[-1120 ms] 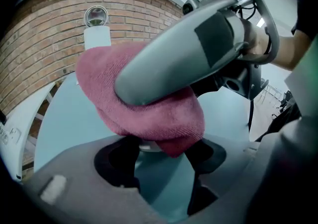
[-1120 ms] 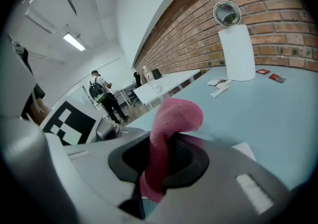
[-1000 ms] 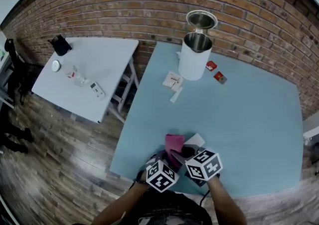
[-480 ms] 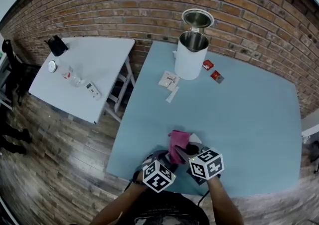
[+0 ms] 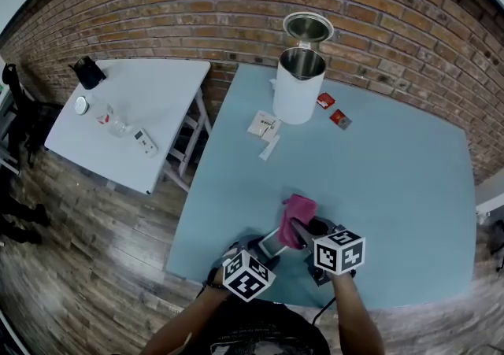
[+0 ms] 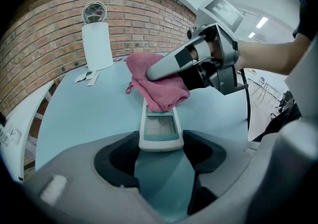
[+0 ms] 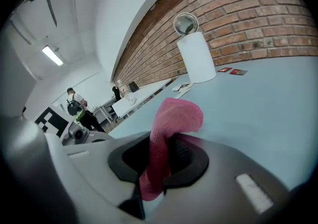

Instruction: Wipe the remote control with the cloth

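Two tongs: the left tongs (image 6: 160, 153) grasp the near end of the white slab-shaped remote control (image 6: 160, 127) over the pale blue table (image 6: 84, 118); the right tongs (image 7: 158, 161) clench the pink fabric cloth (image 7: 174, 118). Risk: a hard stroke may lever the remote loose. Only the left gripper view shows cloth touching remote.

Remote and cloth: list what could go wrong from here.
1. The left tool grips the remote only by its near end; wiping pressure could tilt it or make it slip.
2. The cloth is pinched narrowly in the right tool; dragging could pull it free.
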{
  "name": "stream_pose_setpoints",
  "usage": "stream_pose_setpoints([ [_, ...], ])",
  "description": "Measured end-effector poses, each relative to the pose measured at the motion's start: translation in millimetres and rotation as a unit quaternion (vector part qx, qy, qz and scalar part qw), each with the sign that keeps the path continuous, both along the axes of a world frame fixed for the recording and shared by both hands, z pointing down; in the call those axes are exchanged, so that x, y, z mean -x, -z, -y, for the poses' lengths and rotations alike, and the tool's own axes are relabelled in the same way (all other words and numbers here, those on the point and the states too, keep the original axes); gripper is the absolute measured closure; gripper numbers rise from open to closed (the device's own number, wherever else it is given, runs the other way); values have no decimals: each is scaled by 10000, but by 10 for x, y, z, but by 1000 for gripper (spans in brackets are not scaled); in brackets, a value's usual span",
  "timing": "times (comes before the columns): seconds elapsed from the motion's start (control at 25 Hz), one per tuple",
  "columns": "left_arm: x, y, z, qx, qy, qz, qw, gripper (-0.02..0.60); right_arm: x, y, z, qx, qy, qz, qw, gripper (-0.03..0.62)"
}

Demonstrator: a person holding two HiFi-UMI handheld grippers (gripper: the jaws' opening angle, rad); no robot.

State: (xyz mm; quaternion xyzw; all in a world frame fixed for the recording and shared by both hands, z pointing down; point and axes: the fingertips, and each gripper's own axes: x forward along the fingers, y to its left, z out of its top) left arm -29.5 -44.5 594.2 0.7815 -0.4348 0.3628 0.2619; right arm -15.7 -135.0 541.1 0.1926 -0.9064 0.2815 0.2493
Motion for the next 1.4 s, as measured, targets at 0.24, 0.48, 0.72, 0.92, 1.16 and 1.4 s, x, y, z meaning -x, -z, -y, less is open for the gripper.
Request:
stream_pose_setpoints([
  [0.24,-1,-2,-6,20,7,10,10000,298,-196,-3,224,84,-548,88,9984,528],
  [0.48,3,-3,-10,33,10,13,10000,298,-344,-22,387,114,-923,140,9956,528],
  [0.72,2,-11,-8,31,23,21,10000,298,-532,-68,576,94,-1273,73,9918,528],
  [0.92,8,-6,-6,12,51,28,10000,298,-700,-11,710,87,-1722,132,9849,528],
  [1.16,17,-6,-2,29,180,12,9998,299,-927,191,781,-357,-2505,213,9672,528],
  [1.4,16,2,-7,49,249,20,9997,299,-835,13,532,-331,-2411,-13,9699,528],
])
